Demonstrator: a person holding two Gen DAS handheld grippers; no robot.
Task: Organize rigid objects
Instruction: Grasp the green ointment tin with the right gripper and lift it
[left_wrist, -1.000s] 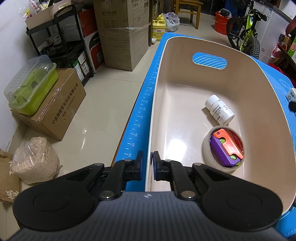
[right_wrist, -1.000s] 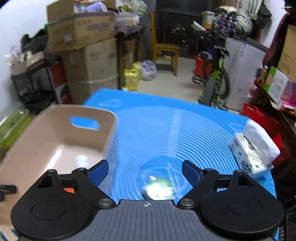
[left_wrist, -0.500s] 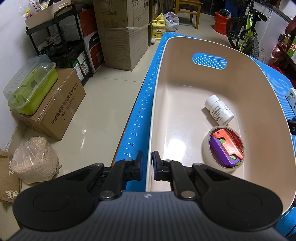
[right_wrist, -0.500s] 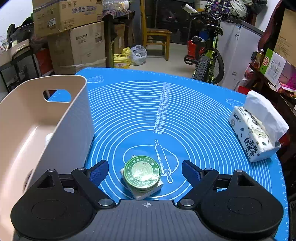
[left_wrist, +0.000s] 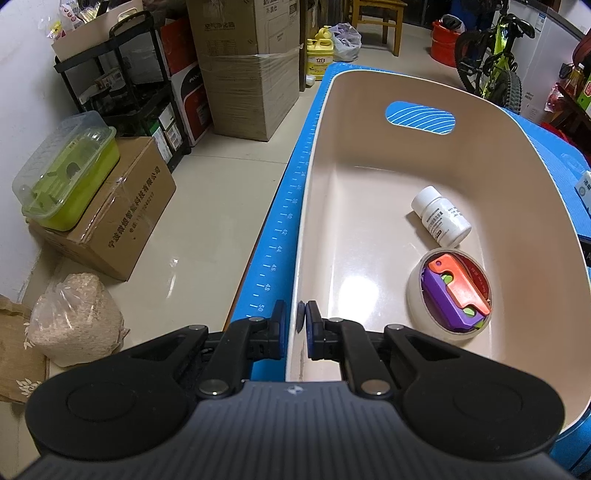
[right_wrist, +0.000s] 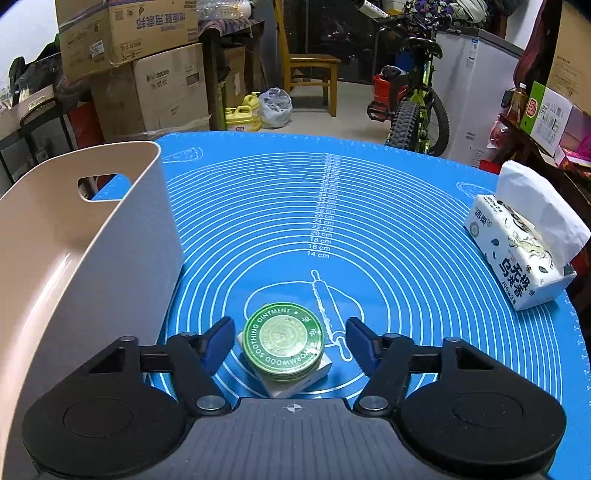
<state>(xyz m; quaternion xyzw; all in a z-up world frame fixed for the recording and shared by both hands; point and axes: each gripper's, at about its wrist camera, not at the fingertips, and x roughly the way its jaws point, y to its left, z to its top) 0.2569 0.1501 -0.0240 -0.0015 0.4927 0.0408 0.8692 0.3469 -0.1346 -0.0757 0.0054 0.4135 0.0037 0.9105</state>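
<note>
- Beside the beige basket (right_wrist: 85, 258), on the blue baking mat (right_wrist: 369, 206), we see a round green ointment tin (right_wrist: 283, 340) sitting on top of a small white box (right_wrist: 295, 384).
- Our right gripper (right_wrist: 290, 345) is low over the mat with the tin and box between its blue pads (right_wrist: 221, 343); the jaws have just been closing in, yet a gap shows on each side of the tin, so they are spread and nothing is pinched.
- The basket's outer wall stands just to the left of that gripper, close to its left finger.
- Farther from the basket, at the mat's right edge, a tissue pack (right_wrist: 521, 254) lies with a white sheet sticking up from it.
- Our left gripper (left_wrist: 295, 321) is at the basket's (left_wrist: 517, 206) near-left rim, its jaws pinching the thin wall, one pad outside over the mat (left_wrist: 273, 258) and one inside.
- Inside the basket, toward its right wall, a white pill bottle (left_wrist: 441, 216) lies on its side.
- Just nearer us from the bottle, still in the basket, a roll of tape (left_wrist: 415, 295) lies flat, and an orange and purple toy (left_wrist: 456, 291) rests within its ring.
- A handle slot (left_wrist: 420, 118) is cut through the basket's far end wall.
- Left of the basket, down on the floor, there are cardboard boxes (left_wrist: 110, 218), a green lidded container (left_wrist: 70, 177) on one of them, and a bag of grain (left_wrist: 74, 317).
</note>
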